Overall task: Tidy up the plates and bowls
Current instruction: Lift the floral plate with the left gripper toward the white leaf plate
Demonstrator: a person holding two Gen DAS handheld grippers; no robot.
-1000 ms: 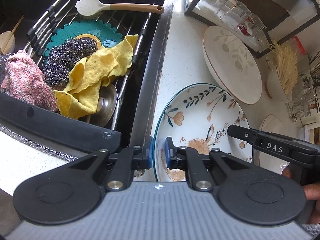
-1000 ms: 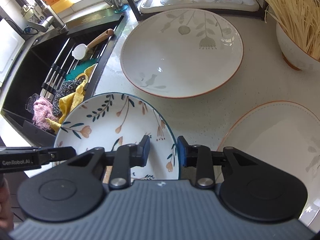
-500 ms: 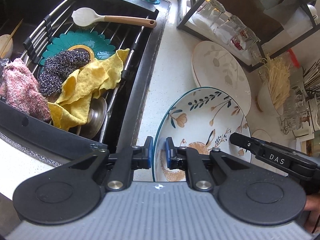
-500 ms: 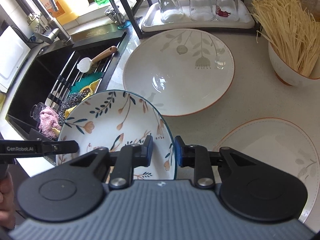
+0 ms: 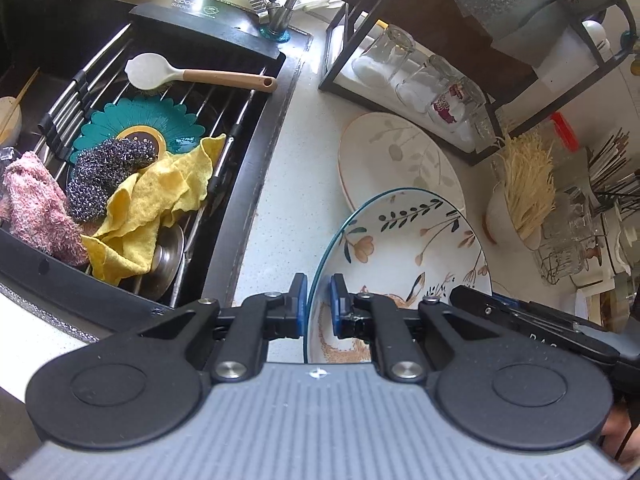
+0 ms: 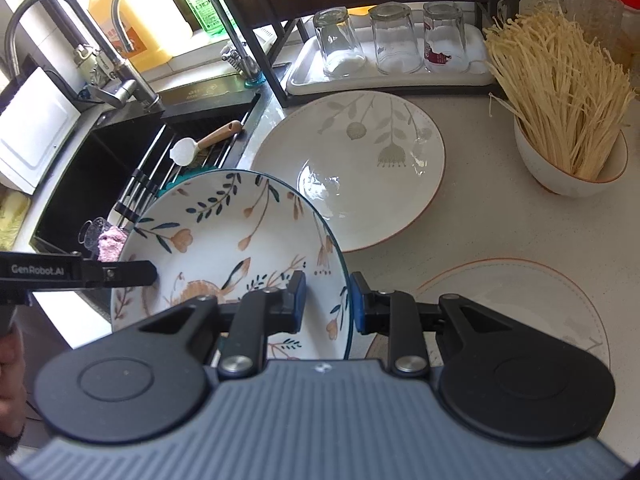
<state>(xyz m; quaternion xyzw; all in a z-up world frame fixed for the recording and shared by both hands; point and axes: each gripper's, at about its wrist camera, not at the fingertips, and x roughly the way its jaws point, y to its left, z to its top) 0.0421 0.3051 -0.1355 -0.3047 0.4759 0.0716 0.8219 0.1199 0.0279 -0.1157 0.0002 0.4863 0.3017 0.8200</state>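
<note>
A flower-patterned plate with a teal rim (image 5: 404, 248) (image 6: 236, 240) is held in the air above the counter. My left gripper (image 5: 318, 306) is shut on its left rim. My right gripper (image 6: 329, 302) is shut on its right rim. A large white leaf-pattern plate (image 6: 360, 168) (image 5: 392, 160) lies on the counter beyond it. Another white plate with an orange rim (image 6: 520, 312) lies at the right, partly hidden by my right gripper.
The sink (image 5: 256, 168) at the left holds a rack with a teal flower mat (image 5: 132, 120), scourer, yellow cloth (image 5: 160, 196), pink cloth and a spoon (image 5: 192, 76). A shelf tray with three upturned glasses (image 6: 392, 40) stands behind. A bowl of noodles (image 6: 568, 160) stands at the right.
Both grippers have lifted the patterned plate higher off the counter; the counter, sink and white plates now look farther away.
</note>
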